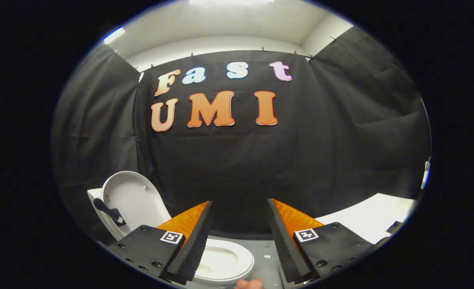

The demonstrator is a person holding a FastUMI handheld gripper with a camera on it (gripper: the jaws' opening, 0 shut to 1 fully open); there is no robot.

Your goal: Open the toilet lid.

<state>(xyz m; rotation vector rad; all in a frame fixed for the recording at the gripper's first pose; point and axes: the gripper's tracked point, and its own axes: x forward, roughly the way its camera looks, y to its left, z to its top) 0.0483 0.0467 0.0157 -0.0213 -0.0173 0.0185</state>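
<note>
The lid (134, 198) stands raised, leaning back against the white tank (96, 200) behind it, its pale underside facing forward with small bumpers showing near the rim. A dark strap or handle (108, 212) hangs across the lid's lower left part. Below and ahead of the lid the seat (237, 265) lies flat around the open bowl (217, 261), which shows between the fingers and partly behind the left one. The toilet sits to the left of the gripper (240, 208), low against the black cloth wall (237, 160). The fingers are spread wide apart with nothing between them, both tips held clear above the seat and touching nothing. A fingertip of the person's hand (249, 284) shows just below the seat, between the finger bases. The floor (267, 259) beside the toilet is grey. To the right, beyond the right finger, lies a white flat surface (373, 218) with a small dark thing (395, 226) at its near edge, too small to tell. Above the cloth run a white wall and ceiling (229, 24) with bright lights.
</note>
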